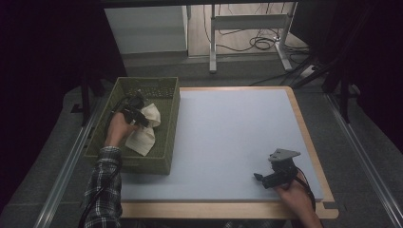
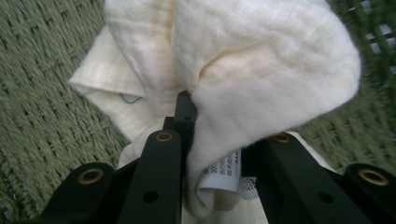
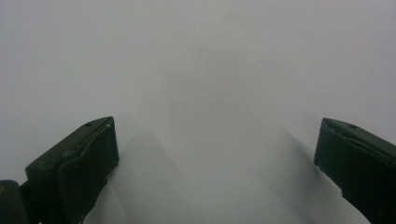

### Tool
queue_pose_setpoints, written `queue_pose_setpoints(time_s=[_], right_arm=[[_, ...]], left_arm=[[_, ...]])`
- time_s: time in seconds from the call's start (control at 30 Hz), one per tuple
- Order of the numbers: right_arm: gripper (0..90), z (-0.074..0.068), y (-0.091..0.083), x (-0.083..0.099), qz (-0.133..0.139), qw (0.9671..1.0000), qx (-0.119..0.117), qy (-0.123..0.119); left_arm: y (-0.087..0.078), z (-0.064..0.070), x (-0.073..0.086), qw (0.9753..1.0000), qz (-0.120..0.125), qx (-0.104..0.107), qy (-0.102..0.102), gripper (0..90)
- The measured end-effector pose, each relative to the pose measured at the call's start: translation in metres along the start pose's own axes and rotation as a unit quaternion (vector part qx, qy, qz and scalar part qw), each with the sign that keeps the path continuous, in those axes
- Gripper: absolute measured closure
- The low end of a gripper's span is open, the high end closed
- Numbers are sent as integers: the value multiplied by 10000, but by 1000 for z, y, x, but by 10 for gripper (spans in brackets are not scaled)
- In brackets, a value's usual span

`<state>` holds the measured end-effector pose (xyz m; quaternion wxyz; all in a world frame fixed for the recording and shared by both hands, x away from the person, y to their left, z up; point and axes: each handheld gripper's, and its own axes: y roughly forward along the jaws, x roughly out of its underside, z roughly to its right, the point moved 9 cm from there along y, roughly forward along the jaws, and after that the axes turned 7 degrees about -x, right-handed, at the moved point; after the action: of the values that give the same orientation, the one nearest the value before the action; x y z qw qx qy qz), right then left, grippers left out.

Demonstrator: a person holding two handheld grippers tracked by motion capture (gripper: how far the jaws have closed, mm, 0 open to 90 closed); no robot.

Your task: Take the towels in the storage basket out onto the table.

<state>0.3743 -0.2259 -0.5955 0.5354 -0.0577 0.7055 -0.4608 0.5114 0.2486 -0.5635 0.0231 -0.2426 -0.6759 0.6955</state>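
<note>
The cream, crumpled cotton cloth [image 2: 261, 70] lies inside the olive-green woven basket [image 1: 167, 142], so lifting it out looks barely begun. The left gripper [image 1: 138, 115] has its jaws closed on a fold of that cloth, seemingly near its sewn label. The right gripper [image 1: 266, 179] rests far off on the pale blue table [image 1: 228, 133], jaws wide apart, empty.

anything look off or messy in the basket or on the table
Nothing damaged or spilled. The cream cloth lies crumpled in the green basket, one fold bunched between the jaws of the left gripper with its care label showing. The right gripper rests open over the bare grey mat.
</note>
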Motion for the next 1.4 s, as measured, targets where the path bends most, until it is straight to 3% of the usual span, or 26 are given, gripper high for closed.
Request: queue_pose_setpoints(time_s=[0.13,0.33,0.87,1.13,1.4], right_arm=[[0,0,0,0,4,10000,-1,2],[0,0,0,0,-2,10000,1,-2],[0,0,0,0,-4,10000,4,0],[0,0,0,0,1,10000,3,4],[0,0,0,0,0,10000,2,7]], left_arm=[[-18,3,-5,9993,313,166,-101,754],[-53,6,-6,9980,612,180,17,753],[-116,9,0,9961,825,181,254,748],[-144,27,-6,9952,852,195,442,747],[-163,55,-20,9931,898,319,680,744]])
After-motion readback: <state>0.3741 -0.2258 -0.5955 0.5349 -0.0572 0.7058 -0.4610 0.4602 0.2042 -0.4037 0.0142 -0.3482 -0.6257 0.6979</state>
